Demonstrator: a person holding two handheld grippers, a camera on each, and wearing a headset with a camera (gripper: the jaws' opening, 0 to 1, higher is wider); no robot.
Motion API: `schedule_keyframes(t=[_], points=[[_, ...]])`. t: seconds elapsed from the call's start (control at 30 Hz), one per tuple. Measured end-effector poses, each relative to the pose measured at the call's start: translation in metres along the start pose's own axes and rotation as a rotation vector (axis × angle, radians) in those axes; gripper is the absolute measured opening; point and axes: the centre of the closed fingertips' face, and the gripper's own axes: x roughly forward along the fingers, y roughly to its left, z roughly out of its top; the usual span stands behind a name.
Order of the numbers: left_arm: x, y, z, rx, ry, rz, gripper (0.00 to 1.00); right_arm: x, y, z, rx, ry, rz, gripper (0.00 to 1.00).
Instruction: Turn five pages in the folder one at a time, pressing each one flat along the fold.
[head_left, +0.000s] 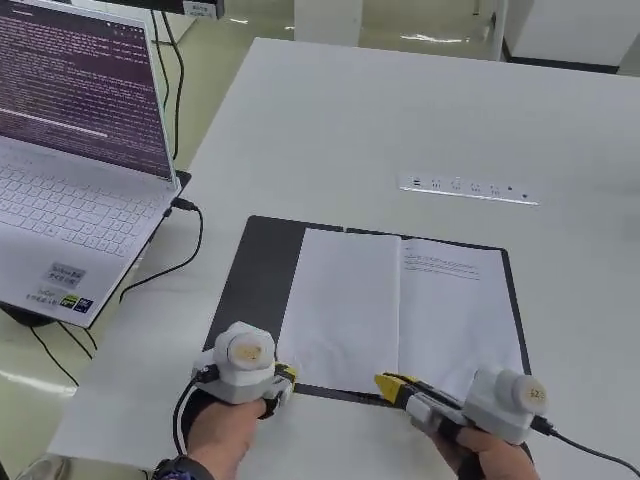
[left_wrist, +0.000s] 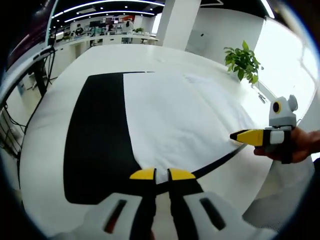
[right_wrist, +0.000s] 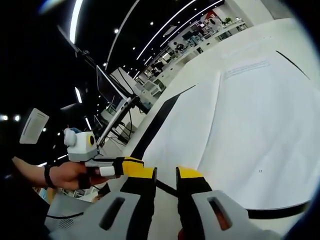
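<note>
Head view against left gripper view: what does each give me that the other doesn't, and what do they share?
The head view adds the laptop at the left with its cable, and the power strip beyond the folder. The left gripper view adds the potted plant past the table's far edge and lit desks in the room behind. Both show the open black folder, its white pages, the white table, the left gripper at the folder's near edge, and the right gripper by the pages' near edge.
</note>
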Motion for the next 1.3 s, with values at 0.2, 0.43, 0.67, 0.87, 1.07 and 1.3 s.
schedule_keyframes(t=[0.2, 0.43, 0.67, 0.87, 1.07, 1.3], points=[[-0.012, -0.009, 0.011, 0.034, -0.019, -0.020, 0.15, -0.009, 0.002, 0.005, -0.031, -0.005, 0.007, 0.20], [-0.028, -0.013, 0.026, 0.054, -0.054, -0.030, 0.22, -0.022, 0.004, 0.002, -0.092, 0.030, -0.003, 0.25], [-0.046, -0.018, 0.042, 0.073, -0.077, -0.044, 0.33, -0.038, -0.001, 0.019, -0.161, 0.017, -0.030, 0.30], [-0.065, -0.011, 0.055, 0.096, -0.109, -0.037, 0.36, -0.056, -0.004, 0.033, -0.224, 0.008, -0.051, 0.36], [-0.084, -0.004, 0.070, 0.071, -0.141, -0.036, 0.39, -0.075, -0.005, 0.040, -0.263, 0.019, -0.061, 0.47], [-0.104, -0.004, 0.083, 0.122, -0.172, -0.031, 0.46, -0.103, -0.005, 0.064, -0.299, -0.050, -0.094, 0.47]])
